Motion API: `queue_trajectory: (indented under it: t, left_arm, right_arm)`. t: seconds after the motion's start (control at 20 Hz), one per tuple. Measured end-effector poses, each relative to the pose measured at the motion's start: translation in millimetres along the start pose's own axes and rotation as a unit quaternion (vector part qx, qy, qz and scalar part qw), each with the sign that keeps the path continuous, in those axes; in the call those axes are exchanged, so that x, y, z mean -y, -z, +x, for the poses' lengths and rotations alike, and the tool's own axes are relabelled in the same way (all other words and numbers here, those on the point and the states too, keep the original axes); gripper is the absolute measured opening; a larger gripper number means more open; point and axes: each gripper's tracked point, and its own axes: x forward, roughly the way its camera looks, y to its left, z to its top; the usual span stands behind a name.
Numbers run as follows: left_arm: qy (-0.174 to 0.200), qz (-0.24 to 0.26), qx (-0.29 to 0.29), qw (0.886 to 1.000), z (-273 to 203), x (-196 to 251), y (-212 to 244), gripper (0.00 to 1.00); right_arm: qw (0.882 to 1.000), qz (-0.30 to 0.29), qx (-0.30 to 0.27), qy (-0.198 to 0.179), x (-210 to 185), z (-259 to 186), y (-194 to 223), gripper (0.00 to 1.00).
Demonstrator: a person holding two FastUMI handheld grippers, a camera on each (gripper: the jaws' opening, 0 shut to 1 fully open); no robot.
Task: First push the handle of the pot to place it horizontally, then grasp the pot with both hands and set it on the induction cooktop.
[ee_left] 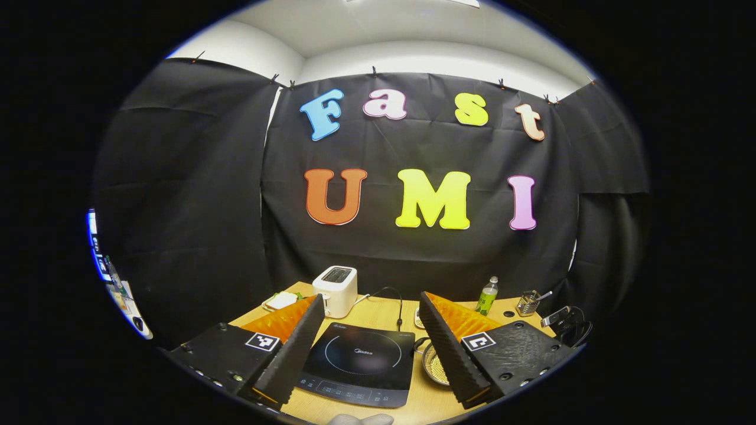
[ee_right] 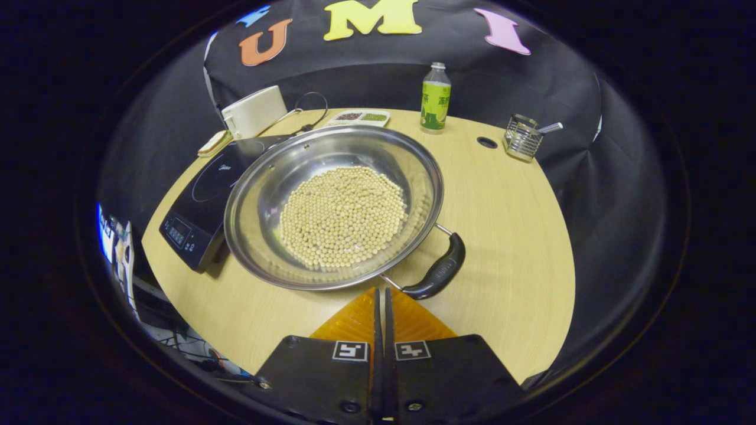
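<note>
The right gripper (ee_right: 381, 298), fingers pressed together, sits just short of the pot (ee_right: 333, 206) and its handle (ee_right: 440, 271). The left gripper (ee_left: 372, 348) is spread wide above the induction cooktop (ee_left: 360, 363). Beyond stand a toaster (ee_right: 254, 111), bottle (ee_right: 435, 97) and wire holder (ee_right: 522, 137).

Open bench (ee_right: 508, 236) is left right of the pot (ee_right: 333, 206). Its left side is crowded by the induction cooktop (ee_right: 204, 200), touching or nearly so.
</note>
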Motion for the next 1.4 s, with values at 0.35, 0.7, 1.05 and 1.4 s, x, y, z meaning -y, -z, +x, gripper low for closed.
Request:
queue_trajectory:
  t: [0.35, 0.7, 1.05, 1.4]
  left_arm:
    - [-0.013, 0.012, -0.002, 1.0, -1.8, 21.4, 7.8, 0.96]
    - [-0.032, 0.008, -0.006, 0.999, -3.1, 39.4, 14.4, 0.96]
    - [-0.047, 0.004, -0.012, 0.999, -2.5, 58.6, 22.7, 0.96]
    - [-0.045, 0.017, -0.018, 0.999, 2.1, 72.5, 27.2, 0.96]
  right_arm:
    - [1.0, -0.012, -0.002, 0.0, 29.1, 4.0, -13.2, 0.04]
    - [0.999, -0.049, 0.005, -0.001, 54.3, 9.0, -31.9, 0.0]
    - [0.997, -0.073, 0.016, -0.001, 80.6, 18.0, -51.7, 0.04]
    - [0.997, -0.075, 0.019, -0.002, 89.7, 22.8, -56.1, 0.0]
